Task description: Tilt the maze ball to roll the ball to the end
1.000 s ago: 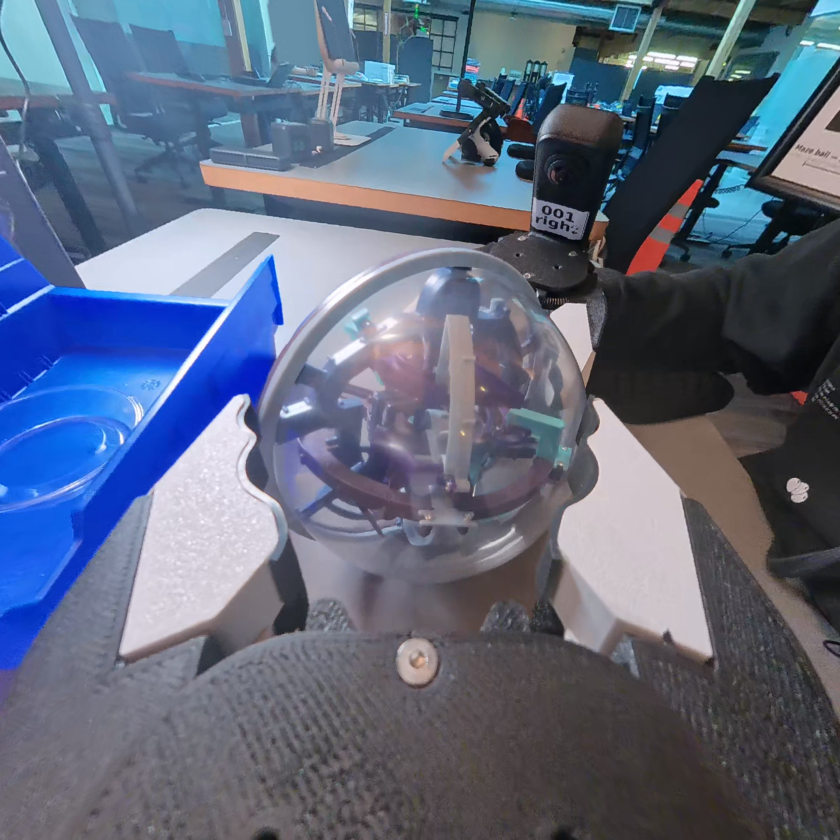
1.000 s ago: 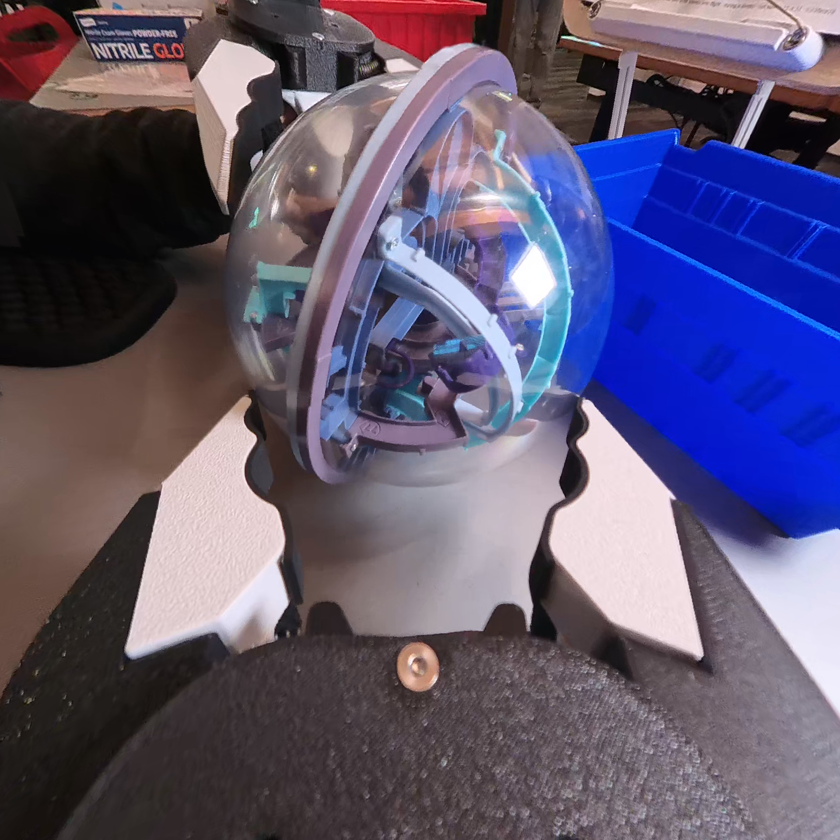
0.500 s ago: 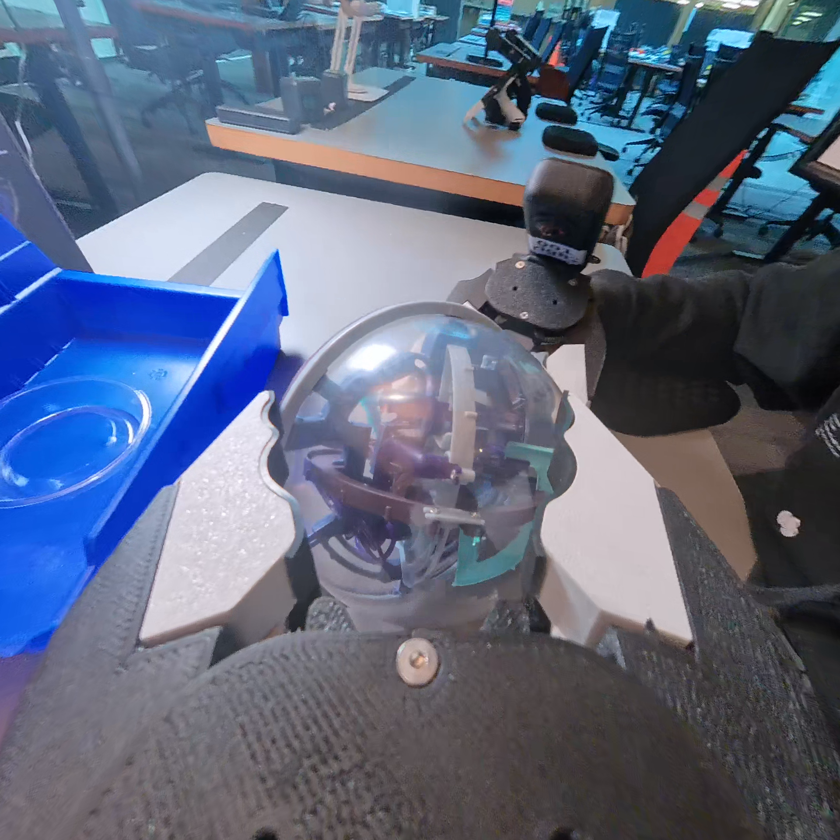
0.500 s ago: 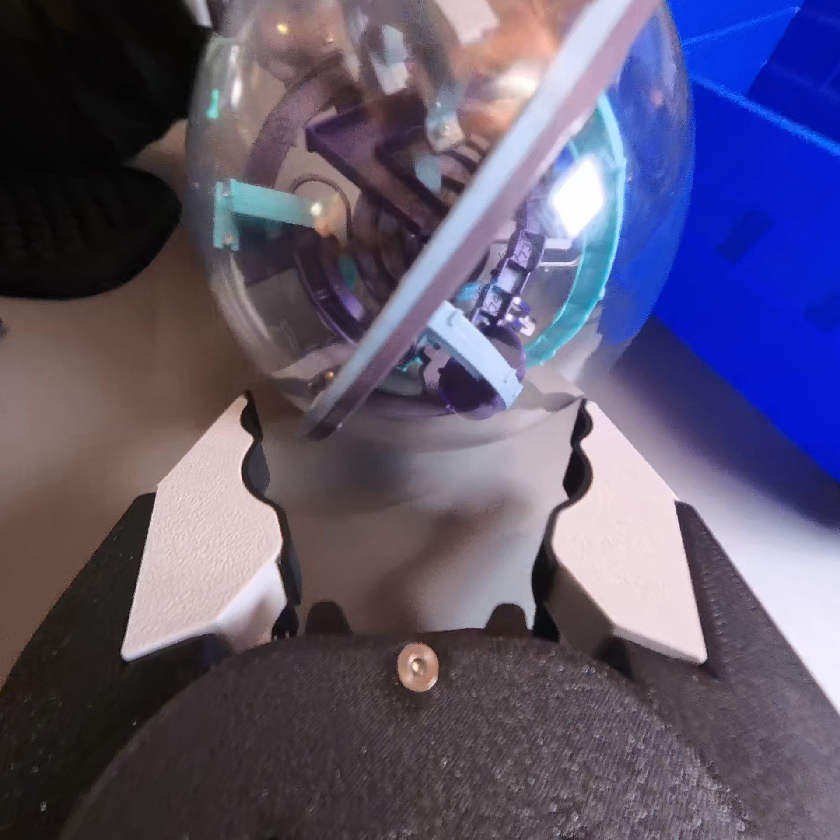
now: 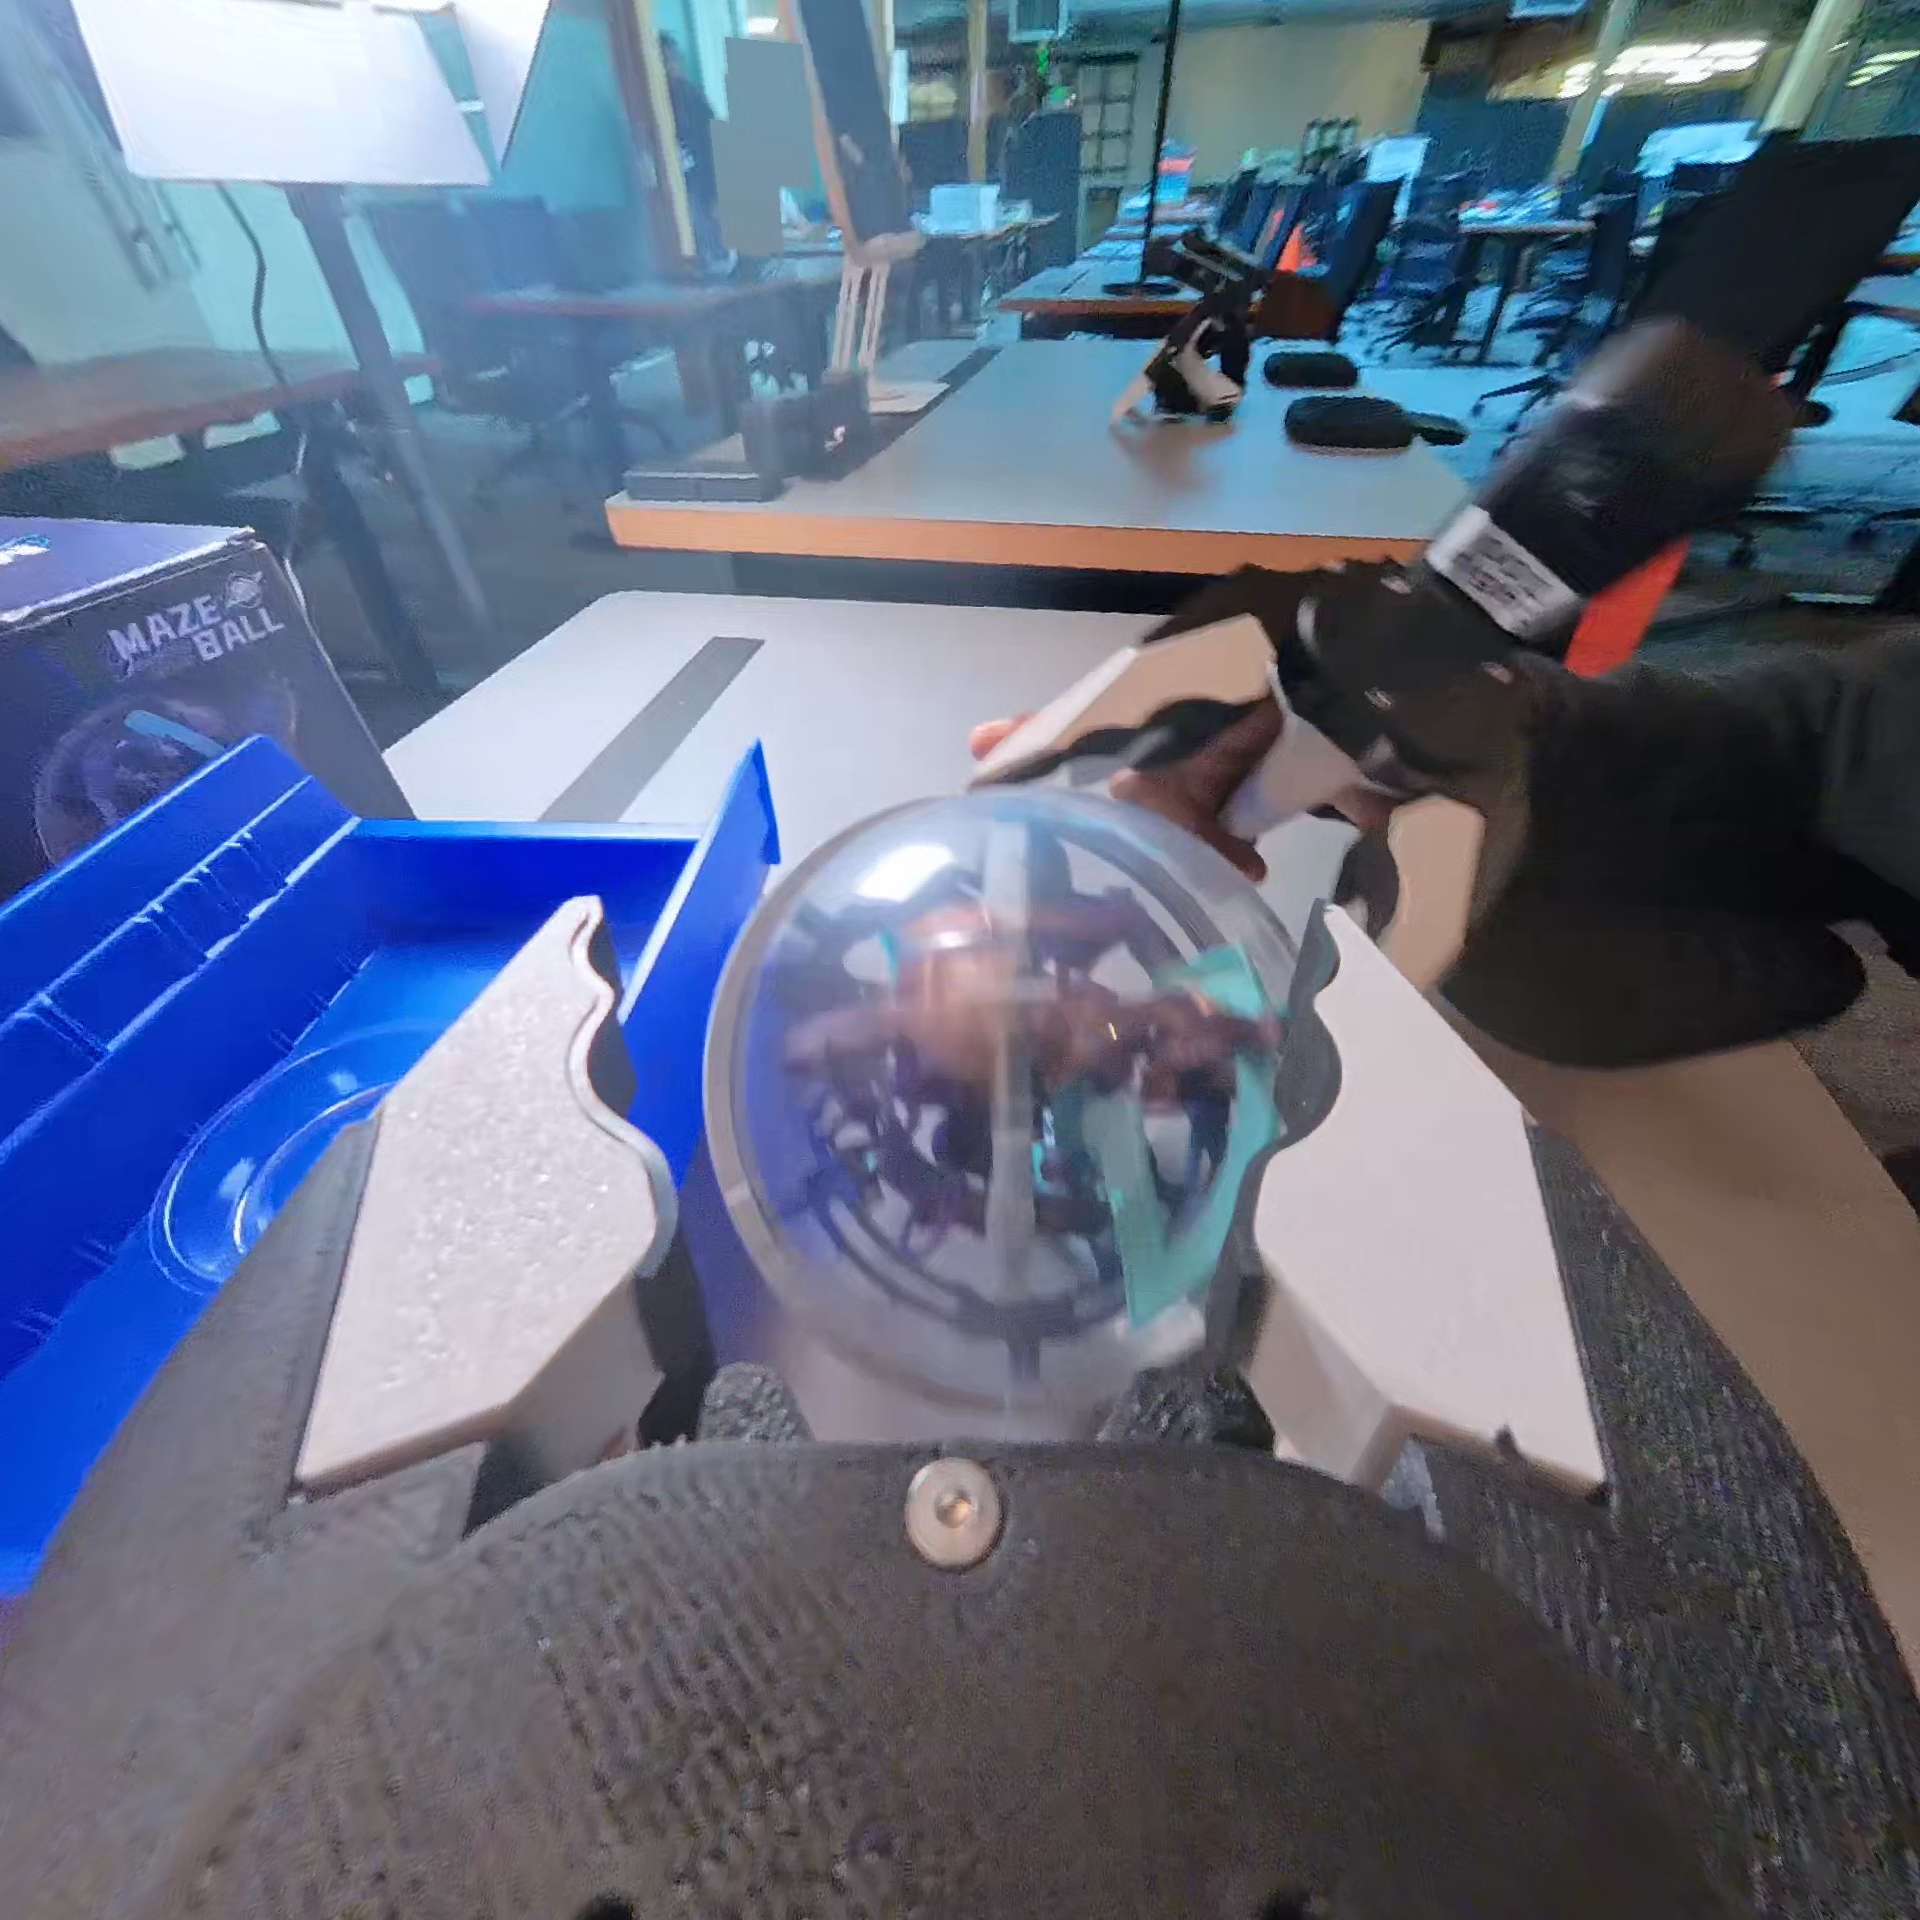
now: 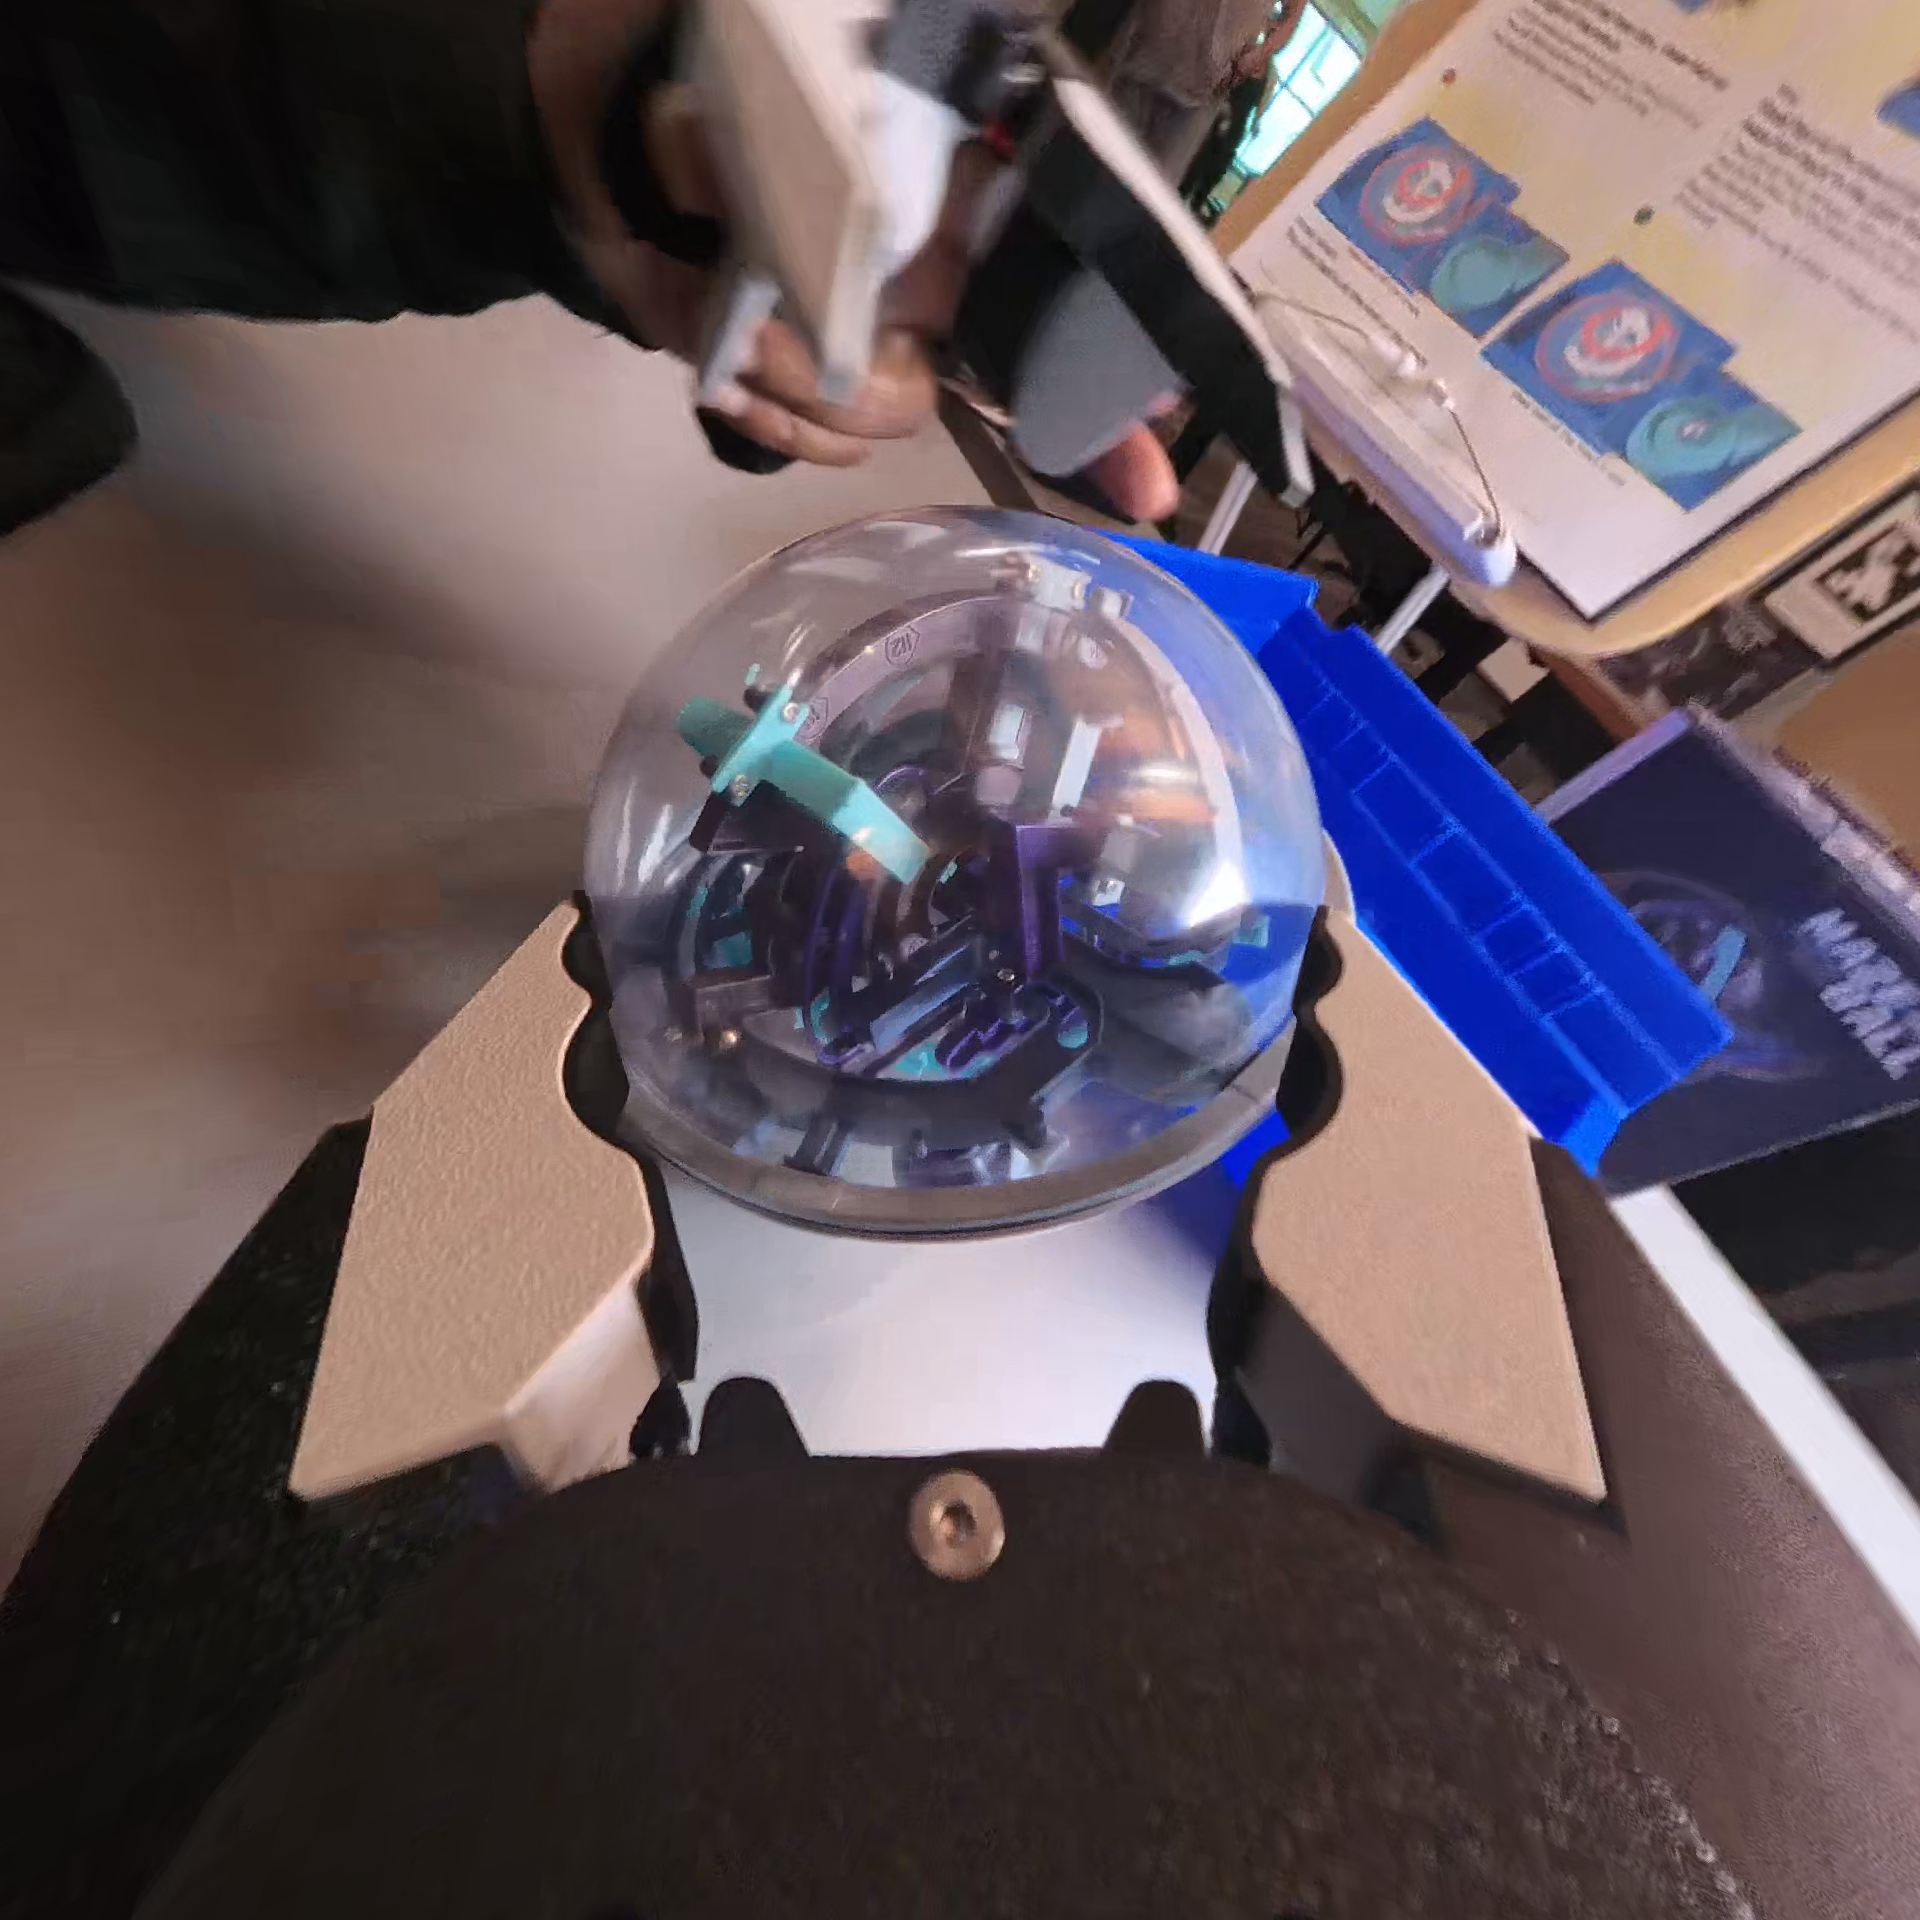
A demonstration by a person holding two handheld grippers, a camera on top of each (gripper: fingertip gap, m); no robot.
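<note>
Right fingers: your pair is closed against both sides of the maze ball.
Left fingers: spread wide, right pad touching.
Bin: blue, at nine o'clock of the ball.

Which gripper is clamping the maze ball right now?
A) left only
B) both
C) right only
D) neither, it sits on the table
C: in the right wrist view the right gripper has both fingers against the maze ball, while in the left wrist view the left gripper shows a gap between its left finger and the ball.
</note>
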